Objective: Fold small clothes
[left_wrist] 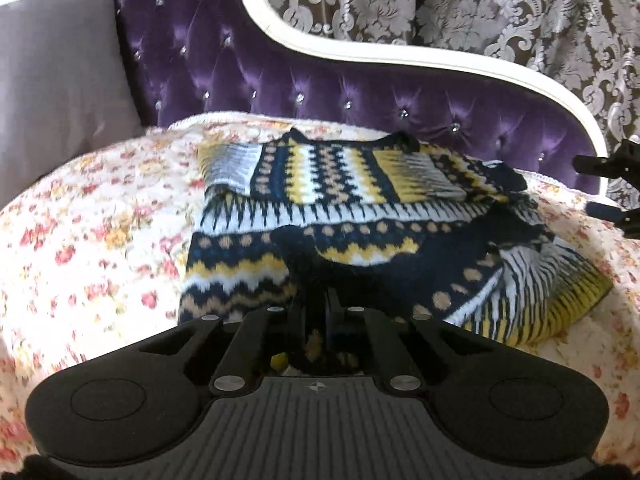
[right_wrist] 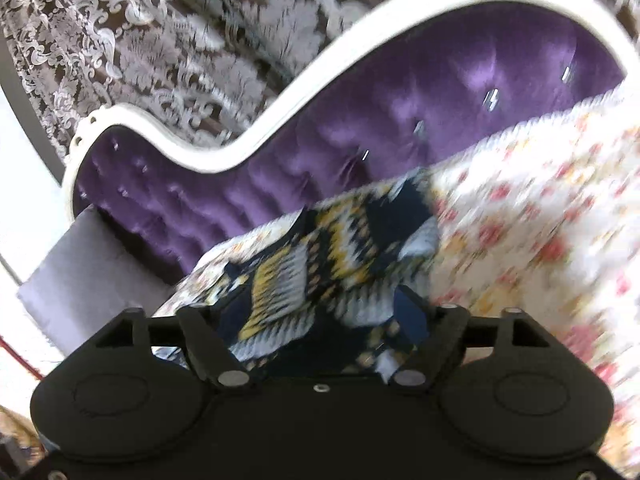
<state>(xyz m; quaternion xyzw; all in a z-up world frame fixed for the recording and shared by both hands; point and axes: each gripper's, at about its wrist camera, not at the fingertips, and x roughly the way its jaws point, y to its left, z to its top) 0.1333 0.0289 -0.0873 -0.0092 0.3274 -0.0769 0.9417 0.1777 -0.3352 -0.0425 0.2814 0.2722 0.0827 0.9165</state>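
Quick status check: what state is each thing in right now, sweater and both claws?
Sweater: partly folded, lying on the floral blanket.
Left claw: shut on the sweater's near edge.
Right claw: open, fingers either side of the sweater, view blurred.
Grey cushion: leaning upright against the purple sofa back.

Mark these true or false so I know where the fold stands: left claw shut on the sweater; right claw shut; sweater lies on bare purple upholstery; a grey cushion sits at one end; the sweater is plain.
1. The left claw is shut on the sweater. True.
2. The right claw is shut. False: its fingers stand wide apart over the knit.
3. The sweater lies on bare purple upholstery. False: it lies on a floral blanket.
4. A grey cushion sits at one end. True.
5. The sweater is plain. False: patterned navy, yellow, white.
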